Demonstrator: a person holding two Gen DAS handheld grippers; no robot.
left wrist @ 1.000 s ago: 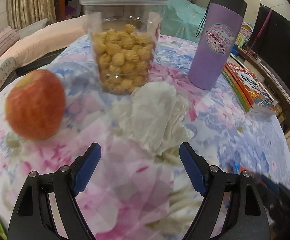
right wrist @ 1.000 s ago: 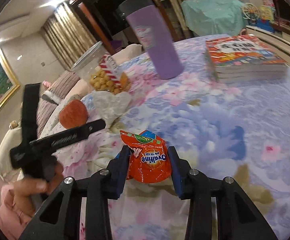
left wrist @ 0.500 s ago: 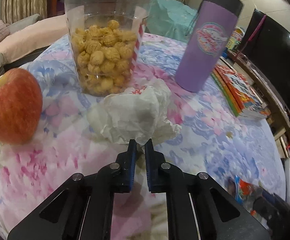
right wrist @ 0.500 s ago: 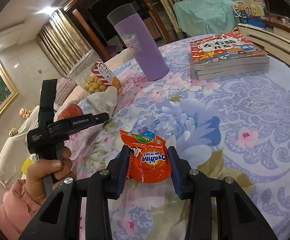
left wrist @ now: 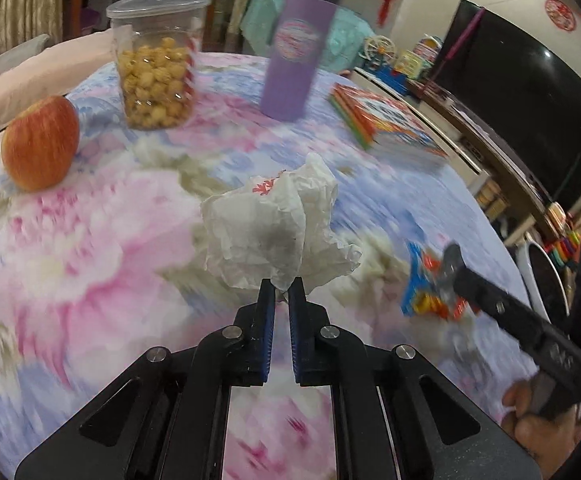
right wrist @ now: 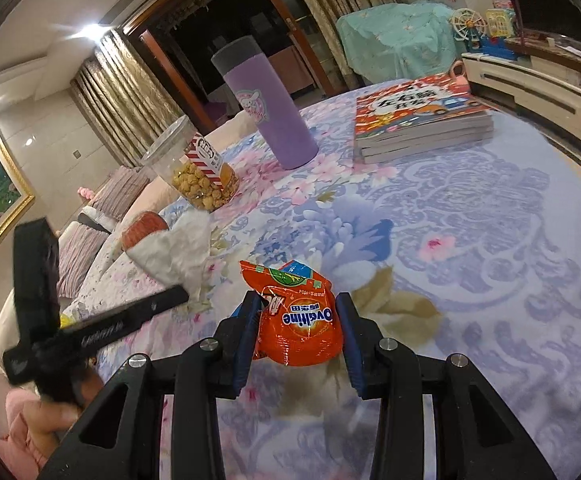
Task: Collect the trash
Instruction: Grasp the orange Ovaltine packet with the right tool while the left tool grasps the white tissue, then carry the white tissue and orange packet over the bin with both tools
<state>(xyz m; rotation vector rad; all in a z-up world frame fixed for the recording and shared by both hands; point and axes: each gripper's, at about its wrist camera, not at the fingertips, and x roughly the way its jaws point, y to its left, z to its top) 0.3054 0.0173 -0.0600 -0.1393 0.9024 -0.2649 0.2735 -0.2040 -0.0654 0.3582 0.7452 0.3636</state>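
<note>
My left gripper (left wrist: 282, 292) is shut on the lower edge of a crumpled white tissue (left wrist: 270, 228) and holds it above the floral tablecloth. The tissue also shows in the right wrist view (right wrist: 178, 248), with the left gripper's black body below it. My right gripper (right wrist: 296, 312) is shut on an orange Ovaltine wrapper (right wrist: 300, 324), held between both blue pads just above the cloth. The wrapper and the right gripper show blurred in the left wrist view (left wrist: 430, 292).
A red apple (left wrist: 40, 144), a clear tub of popcorn (left wrist: 156, 80), a purple tumbler (left wrist: 294, 60) and a stack of books (right wrist: 418, 120) stand on the far part of the table (right wrist: 490, 240). A TV (left wrist: 522, 92) stands at the right.
My left gripper closed on the tissue, lifted it and pulled it back from the popcorn tub. My right gripper still holds the wrapper and has shifted slightly.
</note>
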